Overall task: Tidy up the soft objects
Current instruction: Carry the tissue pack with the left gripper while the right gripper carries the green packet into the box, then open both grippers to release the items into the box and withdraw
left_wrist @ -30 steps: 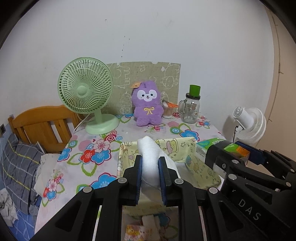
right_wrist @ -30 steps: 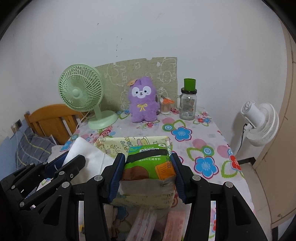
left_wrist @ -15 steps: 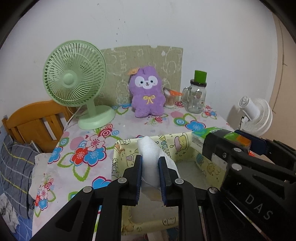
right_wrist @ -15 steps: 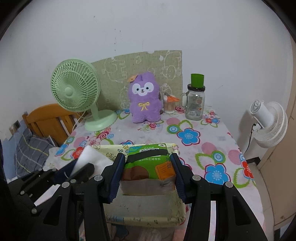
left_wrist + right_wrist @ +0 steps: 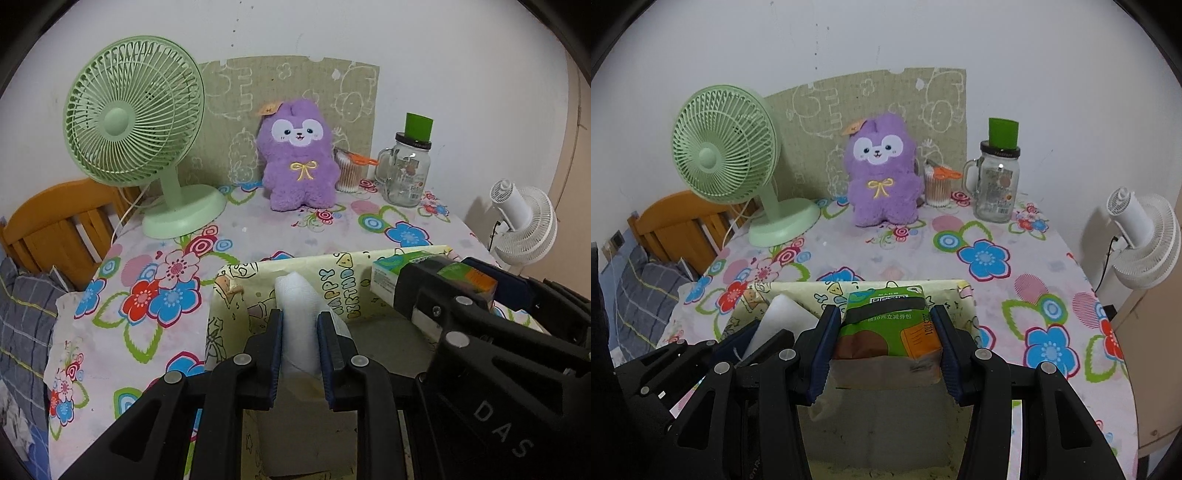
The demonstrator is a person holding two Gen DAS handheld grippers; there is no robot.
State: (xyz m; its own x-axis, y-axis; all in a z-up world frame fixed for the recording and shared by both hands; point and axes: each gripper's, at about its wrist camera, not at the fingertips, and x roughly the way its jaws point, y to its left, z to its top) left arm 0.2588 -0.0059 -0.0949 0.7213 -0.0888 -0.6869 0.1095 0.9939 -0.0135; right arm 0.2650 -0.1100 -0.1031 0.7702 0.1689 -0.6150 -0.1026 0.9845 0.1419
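Note:
My left gripper (image 5: 300, 325) is shut on a white soft roll (image 5: 295, 306) and holds it over the open yellow cartoon-print box (image 5: 332, 273). My right gripper (image 5: 886, 328) is shut on a green tissue pack (image 5: 886, 325) over the same box (image 5: 820, 291). The tissue pack also shows in the left wrist view (image 5: 424, 273), and the white roll shows in the right wrist view (image 5: 775, 317). A purple plush toy (image 5: 297, 158) sits upright at the back of the table; it also shows in the right wrist view (image 5: 882, 173).
A green desk fan (image 5: 136, 125) stands at the back left. A glass jar with a green lid (image 5: 408, 173) and a cup of cotton swabs (image 5: 347, 173) stand at the back right. A white fan (image 5: 524, 221) is off the table's right edge, a wooden chair (image 5: 55, 218) at left.
Both grippers have moved forward and down with their loads, from before the box to over its open inside. The box and the far objects look closer.

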